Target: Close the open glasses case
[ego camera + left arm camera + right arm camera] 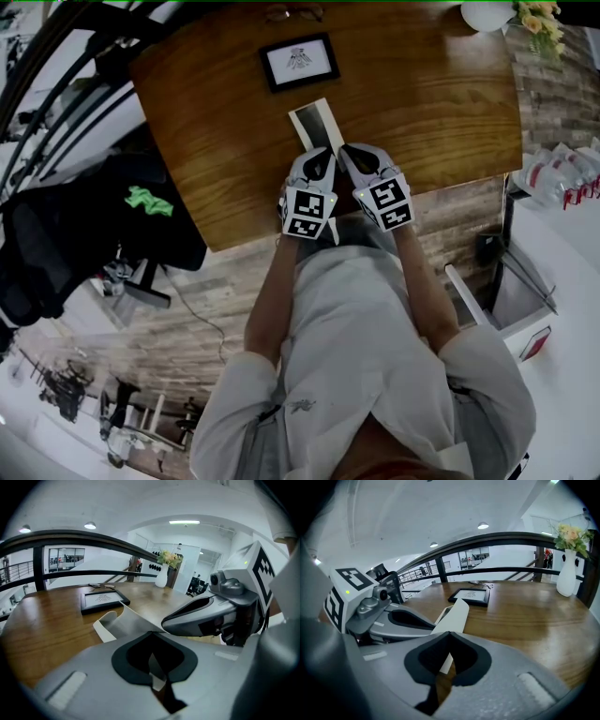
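Head view: my left hand-held gripper (322,155) and right hand-held gripper (351,153) sit side by side near the desk's (206,131) front edge. Each pinches the near end of the open case (314,120), I judge to fold it shut. A frame (299,62) lies just beyond; glasses (293,12) and vase (487,13) sit farther back, out of the way.

You've got two grippers: left gripper (323,154), right gripper (348,152). On one table (206,112): one glasses case (315,120), one framed picture (299,61), one pair of glasses (293,13), one vase (487,13).
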Demonstrator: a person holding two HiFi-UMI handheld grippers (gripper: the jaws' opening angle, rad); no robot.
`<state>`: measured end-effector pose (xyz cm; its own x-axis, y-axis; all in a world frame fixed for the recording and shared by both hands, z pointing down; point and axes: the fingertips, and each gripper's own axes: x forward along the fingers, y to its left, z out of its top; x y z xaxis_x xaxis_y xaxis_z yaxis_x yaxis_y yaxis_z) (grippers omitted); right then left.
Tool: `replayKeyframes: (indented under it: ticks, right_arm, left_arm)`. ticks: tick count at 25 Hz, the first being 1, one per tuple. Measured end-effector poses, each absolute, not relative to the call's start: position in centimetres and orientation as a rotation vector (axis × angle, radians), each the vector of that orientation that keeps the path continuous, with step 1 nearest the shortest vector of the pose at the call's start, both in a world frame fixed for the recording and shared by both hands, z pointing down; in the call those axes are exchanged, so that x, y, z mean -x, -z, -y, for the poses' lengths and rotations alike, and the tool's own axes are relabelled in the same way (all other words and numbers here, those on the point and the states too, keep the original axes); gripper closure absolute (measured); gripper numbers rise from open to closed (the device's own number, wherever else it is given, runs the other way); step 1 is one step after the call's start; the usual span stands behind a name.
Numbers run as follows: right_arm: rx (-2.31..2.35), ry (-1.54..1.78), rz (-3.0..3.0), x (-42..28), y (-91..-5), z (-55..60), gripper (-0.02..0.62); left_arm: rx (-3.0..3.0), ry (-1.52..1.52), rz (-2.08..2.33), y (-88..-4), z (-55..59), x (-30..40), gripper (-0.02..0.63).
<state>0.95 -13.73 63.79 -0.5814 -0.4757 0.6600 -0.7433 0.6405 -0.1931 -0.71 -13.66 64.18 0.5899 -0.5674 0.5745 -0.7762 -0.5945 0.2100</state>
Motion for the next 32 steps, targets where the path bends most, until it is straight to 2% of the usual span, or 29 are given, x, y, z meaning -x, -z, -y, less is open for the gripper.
replayKeyframes:
  ticks: [32]
  right_arm:
    - [-0.871, -0.585, 2.308, 1.9, -64.0, 12.7, 0.592]
  left_arm:
    - [-2.304, -0.673, 1.128, -65.4, 12.3, 4.0, 0.588]
